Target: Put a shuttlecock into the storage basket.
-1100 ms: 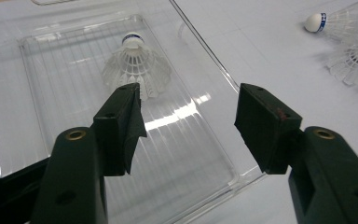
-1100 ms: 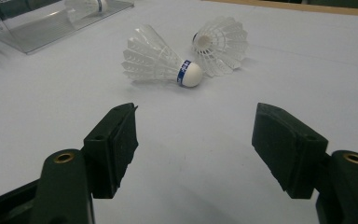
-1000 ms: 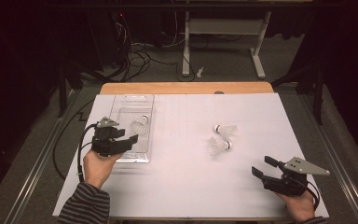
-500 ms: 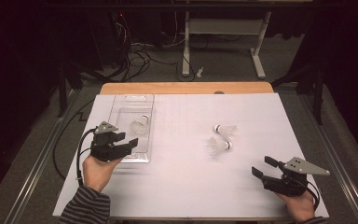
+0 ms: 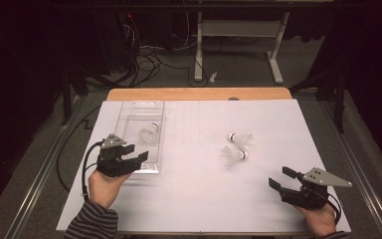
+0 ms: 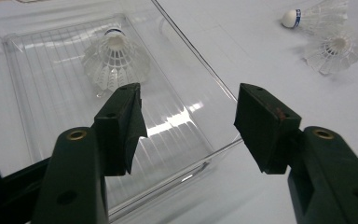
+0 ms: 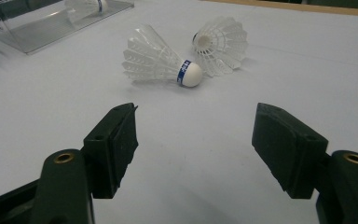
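The right gripper (image 7: 196, 140) holds its jaws wide apart over the white table (image 7: 270, 84). Beyond them lie two shuttlecocks, the near shuttlecock (image 7: 161, 63) (blue-banded cork) beside the far shuttlecock (image 7: 220, 45).

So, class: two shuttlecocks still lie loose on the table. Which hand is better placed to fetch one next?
Right. The right gripper is open and faces both loose shuttlecocks; the left gripper sits over the clear tray.
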A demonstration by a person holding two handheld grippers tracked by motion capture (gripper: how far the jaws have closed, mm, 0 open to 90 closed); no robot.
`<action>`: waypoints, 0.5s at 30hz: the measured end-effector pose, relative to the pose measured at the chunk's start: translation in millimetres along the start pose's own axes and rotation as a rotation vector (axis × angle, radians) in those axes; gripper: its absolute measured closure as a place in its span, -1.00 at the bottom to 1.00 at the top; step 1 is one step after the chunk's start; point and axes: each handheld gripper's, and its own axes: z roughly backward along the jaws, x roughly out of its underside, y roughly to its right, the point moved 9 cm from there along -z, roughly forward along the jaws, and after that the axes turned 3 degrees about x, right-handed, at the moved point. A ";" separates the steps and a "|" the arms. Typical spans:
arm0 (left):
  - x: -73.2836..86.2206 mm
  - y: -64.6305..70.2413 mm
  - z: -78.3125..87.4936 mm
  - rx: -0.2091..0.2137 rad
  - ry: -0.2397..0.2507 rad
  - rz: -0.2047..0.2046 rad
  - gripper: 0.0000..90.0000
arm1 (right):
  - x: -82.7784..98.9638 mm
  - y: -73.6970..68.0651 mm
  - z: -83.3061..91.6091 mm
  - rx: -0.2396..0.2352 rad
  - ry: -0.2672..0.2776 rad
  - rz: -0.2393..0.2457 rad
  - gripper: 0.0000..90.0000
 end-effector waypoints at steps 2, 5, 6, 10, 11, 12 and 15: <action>1.3 1.0 0.0 0.000 0.001 -0.004 -0.07 | 0.1 0.1 0.0 0.000 0.000 0.000 -0.30; 2.6 1.9 0.5 0.003 0.005 -0.005 -0.07 | 0.2 0.0 0.0 0.001 -0.001 -0.001 -0.30; 3.0 2.3 0.7 0.005 0.005 -0.005 -0.07 | 0.3 -0.4 -0.1 0.000 -0.002 0.000 -0.30; 4.1 4.6 1.4 0.016 0.011 -0.005 -0.07 | 0.3 -0.6 -0.2 0.000 -0.002 -0.001 -0.30; 4.5 5.2 1.5 0.017 0.009 -0.008 -0.08 | 0.4 -0.5 -0.2 0.001 -0.003 -0.002 -0.30; 4.9 5.6 1.9 0.017 0.009 -0.011 -0.08 | 0.4 -0.4 -0.2 0.001 -0.003 -0.002 -0.30; 5.8 7.0 3.2 0.029 0.014 -0.005 -0.08 | 0.3 -0.6 -0.2 0.000 -0.002 0.000 -0.30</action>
